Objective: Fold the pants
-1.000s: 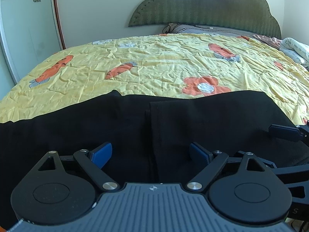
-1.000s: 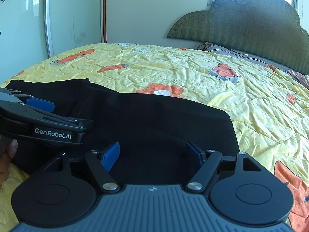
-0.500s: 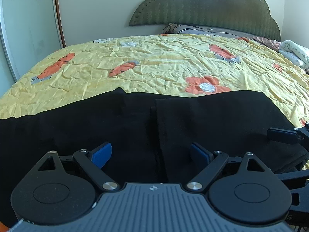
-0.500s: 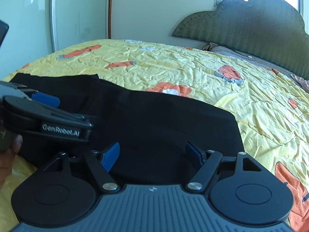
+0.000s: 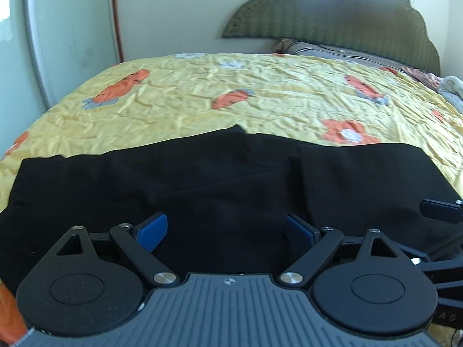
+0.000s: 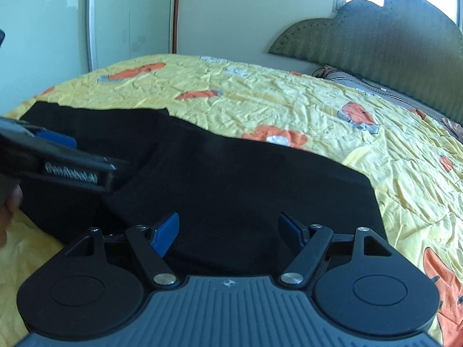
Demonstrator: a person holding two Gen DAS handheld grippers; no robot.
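Black pants (image 5: pixel 220 182) spread flat across the near part of the bed (image 5: pixel 260 92), on a yellow bedspread (image 6: pixel 289 101) printed with orange flowers, well short of the green padded headboard (image 5: pixel 332 20) at the far end. Laid lengthwise, side to side relative to the headboard, with one layer folded over the other: overlap edge visible as a vertical seam right of centre in the left wrist view, and a small corner poking up along the far edge toward the headboard. Left hand-held gripper (image 5: pixel 225 231) above the near edge of the pants, blue fingertips (image 5: pixel 152 231) spread wide apart, nothing between them, only dark cloth beneath. Right hand-held gripper (image 6: pixel 228 232) likewise over the near edge of the pants, toward their squared-off end on the headboard's right side, blue pads (image 6: pixel 166 232) wide apart and gripping nothing. Contact with the fabric impossible to judge from either view. Left hand-held gripper also seen from the side in the right wrist view, blurred, with white lettering on its black arm and a bit of the holding hand (image 6: pixel 8 211) at the frame edge. Pillow (image 5: pixel 327 50) tucked against the headboard's base; mirrored wardrobe door (image 6: pixel 46 23) on the wall away from the headboard.
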